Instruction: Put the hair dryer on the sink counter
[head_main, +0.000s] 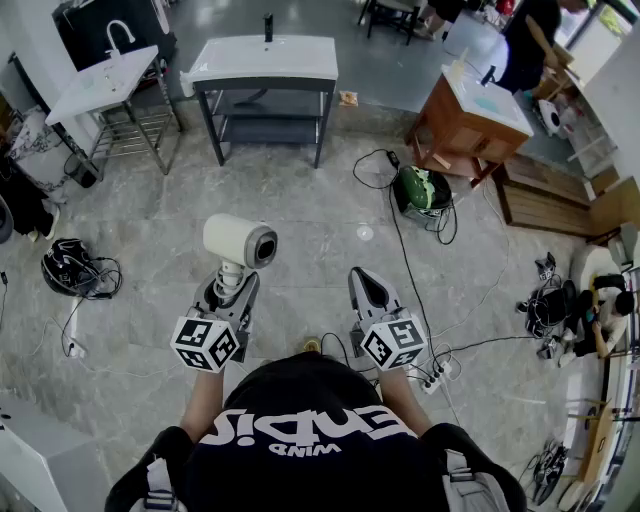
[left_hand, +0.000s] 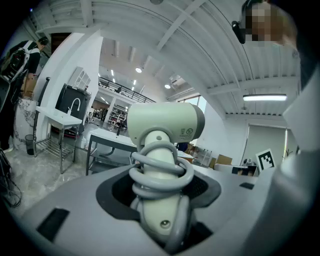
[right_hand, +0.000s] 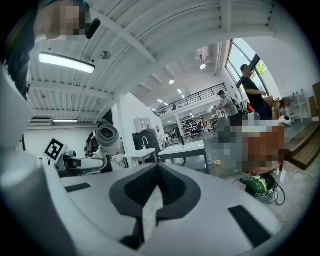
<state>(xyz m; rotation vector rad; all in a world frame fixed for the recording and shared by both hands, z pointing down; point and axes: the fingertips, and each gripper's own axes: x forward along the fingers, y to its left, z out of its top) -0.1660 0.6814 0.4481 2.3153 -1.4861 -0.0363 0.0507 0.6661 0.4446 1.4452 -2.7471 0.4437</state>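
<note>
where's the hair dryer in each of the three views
Head view: cream-white plastic hair dryer, left of centre, upright in the left gripper.
Left gripper view: hair dryer dead centre, handle between the jaws.
Right gripper view: hair dryer small, mid-left.
Shared landmark: white sink counter on a dark frame.

I am watching 1 green round machine (head_main: 422, 190) sitting on the grey marble floor (head_main: 300, 200), a thin black cable (head_main: 400, 255) running beside it, and 1 black helmet-like object (head_main: 65, 265) lying far left.
</note>
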